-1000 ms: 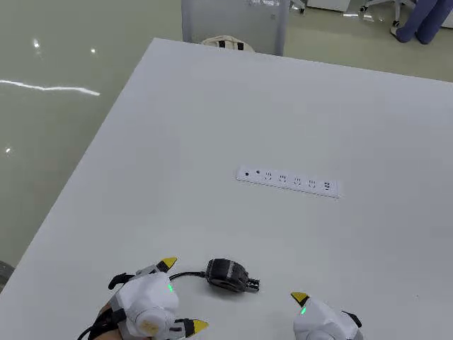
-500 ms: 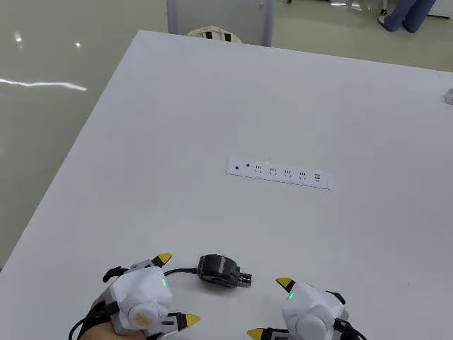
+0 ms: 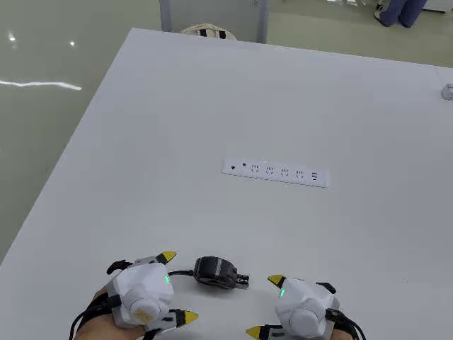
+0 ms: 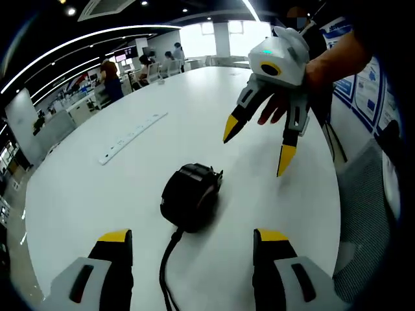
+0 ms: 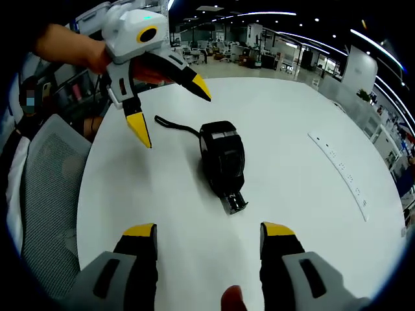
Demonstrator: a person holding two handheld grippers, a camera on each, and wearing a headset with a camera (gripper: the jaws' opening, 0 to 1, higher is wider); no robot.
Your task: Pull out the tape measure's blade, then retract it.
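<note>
Head view: tape measure sits on desk between left tongs and right tongs, touching neither. Both tongs spread wide, holding nothing. Blade tip points at right tongs, cord toward left.

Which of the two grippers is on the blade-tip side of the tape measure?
The right gripper: the tape measure's blade tip points toward it, while the wrist strap trails toward the left gripper.

Tape measure strap end off-frame.
</note>
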